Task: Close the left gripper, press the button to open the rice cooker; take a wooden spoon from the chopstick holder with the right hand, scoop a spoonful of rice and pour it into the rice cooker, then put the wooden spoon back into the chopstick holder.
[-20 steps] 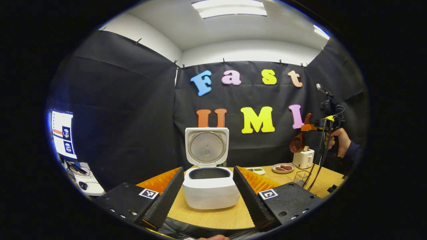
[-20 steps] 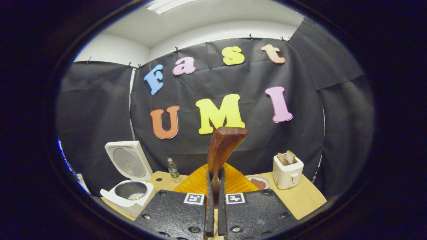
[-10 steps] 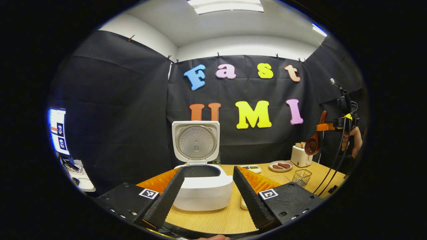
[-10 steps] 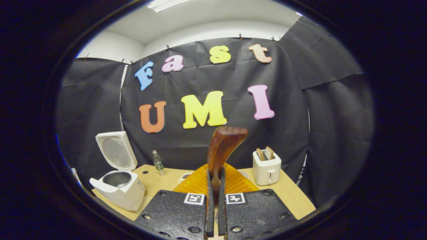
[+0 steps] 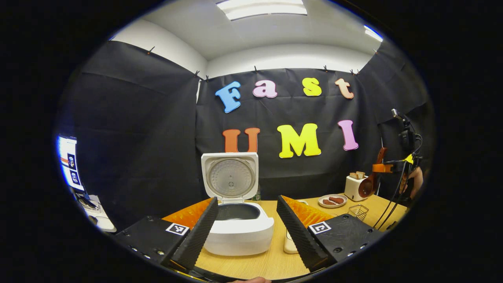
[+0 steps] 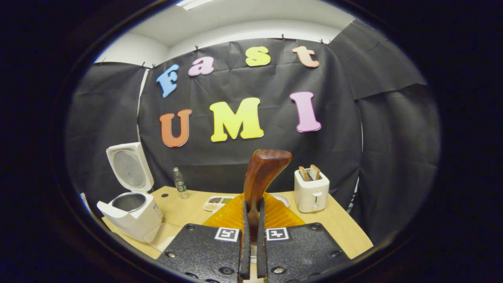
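The white rice cooker stands open on the wooden table, its lid upright and the dark pot empty. My left gripper is open, one finger on each side of the cooker and a little in front of it, holding nothing. At the far right my right gripper, held by a hand, hangs above the wire chopstick holder. The right gripper is shut on the handle of the wooden spoon, whose bowl hangs downward. The cooker sits low left in the right gripper view.
A white toaster with bread, a plate of sausages, a sectioned tray and a small bottle stand along the back of the table. A small pale container lies right of the cooker. A monitor glows at far left.
The right gripper has carried the spoon lower and farther right, down toward the toaster and wire holder. The left gripper stays open and has shifted slightly, leaving the cooker a bit further left in its view.
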The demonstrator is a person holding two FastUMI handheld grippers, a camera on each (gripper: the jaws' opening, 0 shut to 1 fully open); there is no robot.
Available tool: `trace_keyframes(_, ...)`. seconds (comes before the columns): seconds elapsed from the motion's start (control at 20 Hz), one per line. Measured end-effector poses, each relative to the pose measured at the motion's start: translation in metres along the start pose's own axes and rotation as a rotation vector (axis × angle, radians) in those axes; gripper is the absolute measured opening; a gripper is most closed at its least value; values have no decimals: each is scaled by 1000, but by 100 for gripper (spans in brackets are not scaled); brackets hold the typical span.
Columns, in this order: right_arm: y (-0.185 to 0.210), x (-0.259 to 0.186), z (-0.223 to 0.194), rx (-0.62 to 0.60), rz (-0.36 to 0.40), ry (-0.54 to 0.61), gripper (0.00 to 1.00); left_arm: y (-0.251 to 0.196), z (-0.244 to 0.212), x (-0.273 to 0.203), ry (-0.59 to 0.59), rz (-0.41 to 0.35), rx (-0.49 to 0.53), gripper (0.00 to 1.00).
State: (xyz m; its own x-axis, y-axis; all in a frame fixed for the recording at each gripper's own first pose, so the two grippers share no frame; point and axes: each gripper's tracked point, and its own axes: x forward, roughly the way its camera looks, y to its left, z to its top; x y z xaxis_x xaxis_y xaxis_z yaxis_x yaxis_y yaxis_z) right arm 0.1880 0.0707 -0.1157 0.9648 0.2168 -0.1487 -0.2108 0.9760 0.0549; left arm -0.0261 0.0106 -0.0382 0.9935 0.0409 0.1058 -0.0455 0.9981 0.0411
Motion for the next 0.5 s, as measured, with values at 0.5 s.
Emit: trace_keyframes(0.5, -11, 36, -37, 10, -6, 70, 13, 16, 6, 43, 10, 46, -22, 95)
